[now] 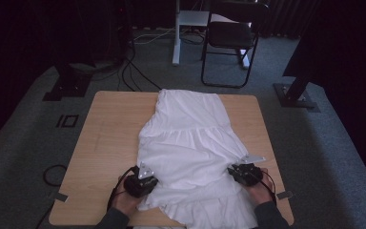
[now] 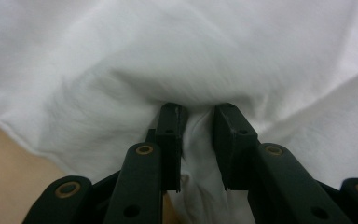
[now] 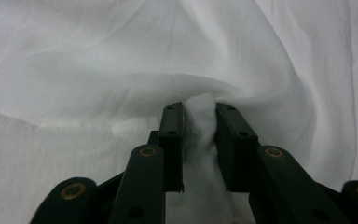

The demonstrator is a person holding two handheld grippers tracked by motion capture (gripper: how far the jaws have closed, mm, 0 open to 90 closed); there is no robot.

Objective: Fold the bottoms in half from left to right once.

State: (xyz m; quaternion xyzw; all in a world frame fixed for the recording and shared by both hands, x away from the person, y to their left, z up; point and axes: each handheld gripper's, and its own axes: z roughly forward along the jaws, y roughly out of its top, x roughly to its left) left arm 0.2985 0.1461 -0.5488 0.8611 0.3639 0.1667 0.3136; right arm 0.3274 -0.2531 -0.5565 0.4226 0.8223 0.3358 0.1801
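Observation:
A white tiered garment (image 1: 190, 138) lies spread down the middle of the wooden table (image 1: 109, 129), its hem hanging over the near edge. My left gripper (image 1: 143, 180) sits at the garment's near left edge, held by a hand. In the left gripper view its jaws (image 2: 198, 112) stand close together with a bunch of the white cloth (image 2: 196, 140) pinched between them. My right gripper (image 1: 244, 174) is at the garment's near right edge. Its jaws (image 3: 199, 109) are closed on a raised fold of the cloth (image 3: 199, 121).
Bare tabletop lies left of the garment and in a narrow strip on its right. A black chair (image 1: 231, 38) and a white stand (image 1: 176, 38) are on the carpet beyond the table. Cables (image 1: 128, 71) run across the floor at the back left.

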